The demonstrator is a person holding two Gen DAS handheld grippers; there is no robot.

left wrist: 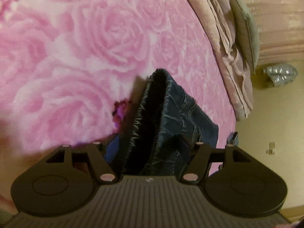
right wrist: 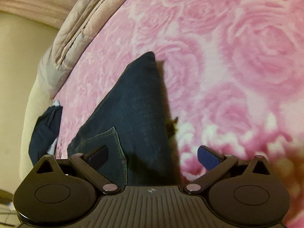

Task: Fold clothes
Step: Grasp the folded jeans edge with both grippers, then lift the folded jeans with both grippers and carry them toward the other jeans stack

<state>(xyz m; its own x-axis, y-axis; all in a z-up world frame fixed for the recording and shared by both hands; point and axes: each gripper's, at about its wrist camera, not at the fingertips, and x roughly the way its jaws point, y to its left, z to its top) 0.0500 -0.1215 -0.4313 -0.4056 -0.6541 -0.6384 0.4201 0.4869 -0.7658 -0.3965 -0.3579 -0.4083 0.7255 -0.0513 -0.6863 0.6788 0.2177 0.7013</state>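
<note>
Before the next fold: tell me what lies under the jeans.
The jeans lie on the pink rose bedspread, which shows all around them. Anything directly beneath the denim is covered.

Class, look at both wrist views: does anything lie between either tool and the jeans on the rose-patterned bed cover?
Nothing visible does. The jeans lie directly between the open fingers of the left tool, and the right tool sits open right over them.

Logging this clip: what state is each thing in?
Jeans: lying on the bed, partly folded.
Left gripper: open, fingers either side of the denim.
Right gripper: open wide, holding nothing.
Pink rose blanket: spread flat.
Beige quilt: folded at the bed's edge.
</note>
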